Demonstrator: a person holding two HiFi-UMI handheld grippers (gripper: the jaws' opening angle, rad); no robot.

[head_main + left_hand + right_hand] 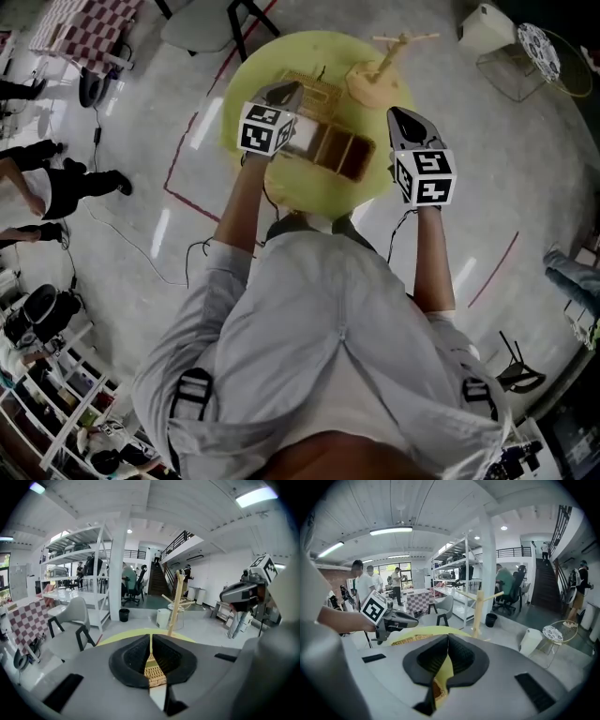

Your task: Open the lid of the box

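A wicker box (339, 150) with dark open compartments sits on the round yellow table (281, 52). Paler wicker (314, 87) lies just behind the compartments. My left gripper (289, 91) hovers over the box's left end. In the left gripper view its jaws (151, 638) are shut, and wicker (155, 674) shows below through the gap at their base. Nothing sticks out past the tips. My right gripper (401, 114) hangs to the right of the box. It (448, 637) is shut, with only table and a bit of wicker behind it.
A wooden peg stand (380, 80) on a round base stands at the table's far right, close to both grippers. Around the table are a grey chair (202, 23), a checkered table (84, 33), a white bin (487, 28), a wire side table (544, 52) and people (47, 187).
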